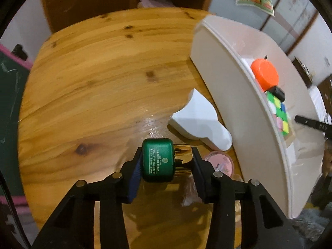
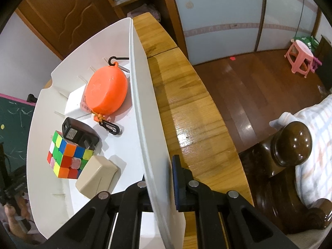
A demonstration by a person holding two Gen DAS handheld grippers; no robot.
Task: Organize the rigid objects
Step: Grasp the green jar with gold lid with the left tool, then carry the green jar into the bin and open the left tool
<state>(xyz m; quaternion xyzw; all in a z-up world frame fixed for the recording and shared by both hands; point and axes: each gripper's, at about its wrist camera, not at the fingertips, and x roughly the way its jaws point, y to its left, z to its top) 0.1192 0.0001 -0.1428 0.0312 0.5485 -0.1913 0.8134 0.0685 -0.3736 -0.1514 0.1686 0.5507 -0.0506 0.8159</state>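
Seen from the left wrist, the left tongs (image 1: 167,162) are gripping a green and gold jar (image 1: 164,162) sideways, its green lid against the blue pad and its gold body against the other finger, out over the wooden worktop (image 1: 93,87). Pale lettering is running across the lid, too small to read. Beyond the jar a white foam piece (image 1: 200,122) and a pink round lid (image 1: 220,161) are lying on the worktop, close to the white bin's (image 1: 228,83) wall.

Seen from the right wrist, the right tongs (image 2: 159,184) are pinching the bin's wall near the worktop's right edge. Inside the bin are lying an orange case (image 2: 106,91) with black clips, a black charger (image 2: 79,133) bearing an unreadable label, a colour cube (image 2: 66,155) and a beige box (image 2: 95,176).
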